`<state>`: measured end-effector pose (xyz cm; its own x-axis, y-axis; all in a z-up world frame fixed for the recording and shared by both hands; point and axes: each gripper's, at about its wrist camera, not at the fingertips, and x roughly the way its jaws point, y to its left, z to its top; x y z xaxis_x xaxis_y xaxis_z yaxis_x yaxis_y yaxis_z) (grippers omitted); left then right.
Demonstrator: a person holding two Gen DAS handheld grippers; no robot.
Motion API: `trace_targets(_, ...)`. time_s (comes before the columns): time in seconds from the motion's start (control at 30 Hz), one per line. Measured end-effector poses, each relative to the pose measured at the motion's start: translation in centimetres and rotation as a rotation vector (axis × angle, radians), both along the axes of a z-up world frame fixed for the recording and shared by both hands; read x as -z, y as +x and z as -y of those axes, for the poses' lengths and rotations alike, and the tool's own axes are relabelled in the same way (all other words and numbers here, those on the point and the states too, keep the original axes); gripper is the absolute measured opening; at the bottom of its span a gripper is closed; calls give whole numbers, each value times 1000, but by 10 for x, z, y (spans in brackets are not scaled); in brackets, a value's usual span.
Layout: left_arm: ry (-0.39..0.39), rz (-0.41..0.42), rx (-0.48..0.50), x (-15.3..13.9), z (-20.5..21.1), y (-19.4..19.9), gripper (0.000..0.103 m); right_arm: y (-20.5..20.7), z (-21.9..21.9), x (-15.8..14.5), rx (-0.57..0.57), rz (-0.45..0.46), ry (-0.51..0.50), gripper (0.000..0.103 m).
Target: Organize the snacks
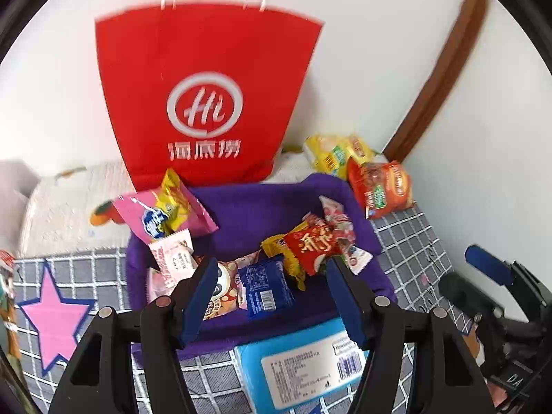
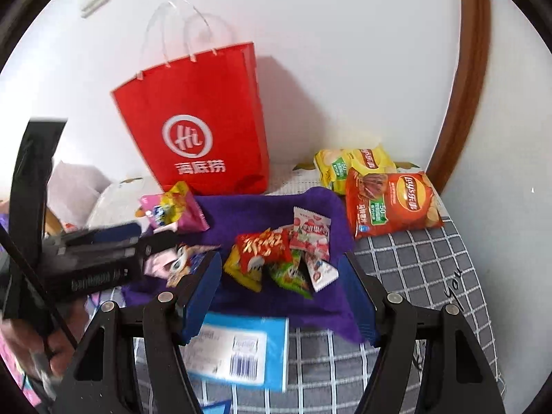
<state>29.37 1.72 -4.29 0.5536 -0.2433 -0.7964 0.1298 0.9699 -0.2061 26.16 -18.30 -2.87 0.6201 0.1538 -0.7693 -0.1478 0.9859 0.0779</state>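
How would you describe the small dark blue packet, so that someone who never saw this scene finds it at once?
Start at the tall red paper bag against the wall; directly before it lies a purple tray of snacks. The blue packet lies near the tray's front edge, left of a red and yellow packet. It alone in the tray is dark blue, with white print and a barcode.

The blue rectangular packet with a white barcode label (image 1: 303, 369) is cut off by the bottom edge in the left wrist view. On the purple fabric tray (image 1: 255, 207), the cartoon-printed snack packet (image 1: 224, 289) is half hidden behind a gripper finger. The red paper bag's white handles (image 2: 179, 34) are smeared by blur.
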Motion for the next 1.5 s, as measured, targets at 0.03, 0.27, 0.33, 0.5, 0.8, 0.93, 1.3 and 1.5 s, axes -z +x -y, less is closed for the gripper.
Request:
trace_targets(0.03,6,10,-7,-5,-2,-7,70,-9,1,-2,-1,7,-5,70)
trace_targets(0.27,41,96,-42,-32,-9,-75,70,-75,5,-21,46,101,-5,70)
trace_targets(0.33,61,125,-55,-36,-5,-98,70,-91,1,-24,32,107,4,70)
trace_targets(0.5,69,171,-100,-38,5,-148,79,-125,-3,-20,12,67,21,70)
trace_targets(0.8,122,234,-143,-48,21,-227,91,-185,16,-12,79,75,-38,91)
trace_targets(0.93,130,277,-155,-59,27,-254,101,-208,25,-13,93,77,-28,95)
trace_targets(1.3,153,298,-149,-64,48,-288,102,-248,36,-26,96,122,-18,96)
trace_targets(1.5,161,299,-149,-64,51,-292,102,-255,36,-29,109,133,-24,96)
